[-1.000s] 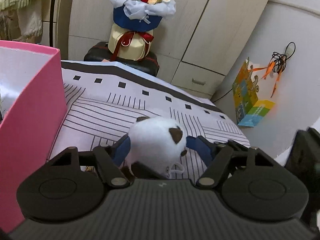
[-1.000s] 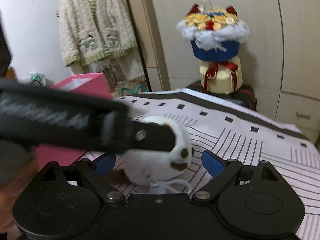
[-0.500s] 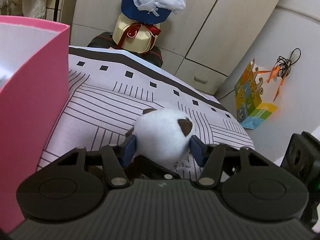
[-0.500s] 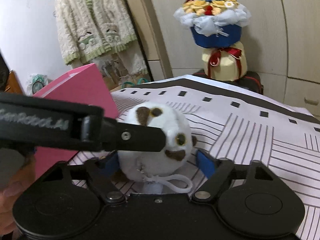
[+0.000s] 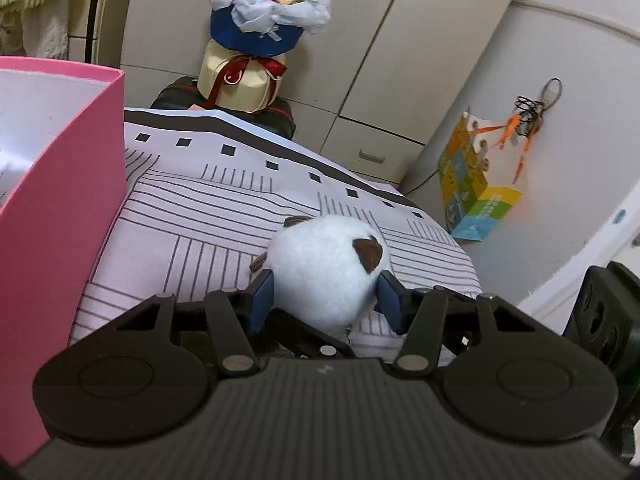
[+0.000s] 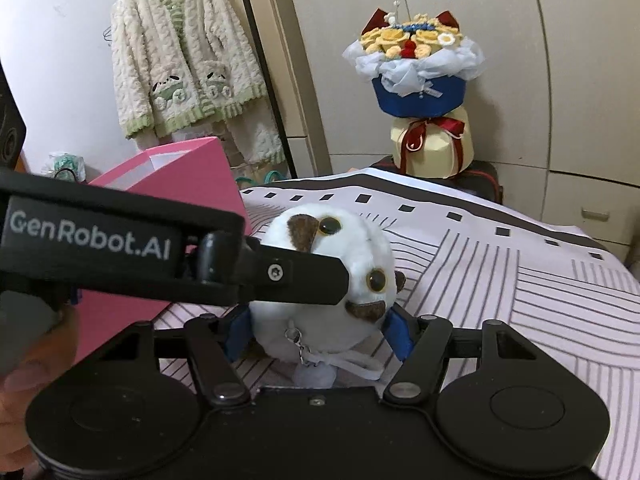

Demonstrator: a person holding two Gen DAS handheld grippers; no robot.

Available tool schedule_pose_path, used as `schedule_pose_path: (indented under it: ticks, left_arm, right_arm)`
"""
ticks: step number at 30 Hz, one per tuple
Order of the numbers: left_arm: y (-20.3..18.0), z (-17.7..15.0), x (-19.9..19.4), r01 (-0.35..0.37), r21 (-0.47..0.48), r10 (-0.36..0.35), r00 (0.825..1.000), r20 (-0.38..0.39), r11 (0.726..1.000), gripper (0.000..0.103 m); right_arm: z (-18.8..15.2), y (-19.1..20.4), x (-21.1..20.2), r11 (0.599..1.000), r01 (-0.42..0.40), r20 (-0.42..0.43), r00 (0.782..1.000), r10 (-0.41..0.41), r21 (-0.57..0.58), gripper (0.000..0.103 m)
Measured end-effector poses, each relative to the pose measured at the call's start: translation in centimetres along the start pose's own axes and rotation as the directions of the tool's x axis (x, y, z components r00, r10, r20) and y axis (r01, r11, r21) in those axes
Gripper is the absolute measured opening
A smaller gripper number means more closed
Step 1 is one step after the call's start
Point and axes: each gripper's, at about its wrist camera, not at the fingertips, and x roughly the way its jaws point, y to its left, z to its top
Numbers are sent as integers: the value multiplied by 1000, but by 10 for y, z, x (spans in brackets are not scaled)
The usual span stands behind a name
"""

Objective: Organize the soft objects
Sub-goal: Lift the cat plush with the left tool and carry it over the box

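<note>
A round white plush toy (image 5: pixel 324 268) with brown patches and yellow eyes sits just above the striped cloth (image 5: pixel 200 208). My left gripper (image 5: pixel 326 300) has its blue pads (image 5: pixel 262 300) pressed on both flanks, and its jaws are closing. In the right wrist view the plush toy (image 6: pixel 360 248) faces the camera, its white strap hanging down. My right gripper (image 6: pixel 318 336) holds it low on both sides with its blue pads (image 6: pixel 400 336). One black finger of the left gripper (image 6: pixel 304 276) crosses in front of the toy.
A tall open pink box (image 5: pixel 60 200) stands on the cloth to the left, also visible as the pink box (image 6: pixel 192 176). A flower bouquet (image 6: pixel 420 92) stands on a dark case behind the cloth. A knitted cardigan (image 6: pixel 184 64) hangs on a rail. A hand (image 6: pixel 36 360) holds the left tool.
Both pairs of jaws have narrowed onto the plush toy. The toy has tipped upward, so its face and eyes now show in the right wrist view. Both hands have shifted slightly.
</note>
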Motion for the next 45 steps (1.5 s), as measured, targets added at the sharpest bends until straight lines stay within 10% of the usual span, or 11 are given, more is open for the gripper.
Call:
schedule_pose_path:
  ticks: [22,45]
  left_arm:
    - [-31,-96,-111,132,344,-112,991,-75,930,54]
    - [32,-110,-264,74,376,-41,995,-95,924,53]
  right_arm:
    - [-90,114,-115,955,294,111,951,-288,-46,71]
    - [-81,264,-160,976,177,16,984,-177,-130,71]
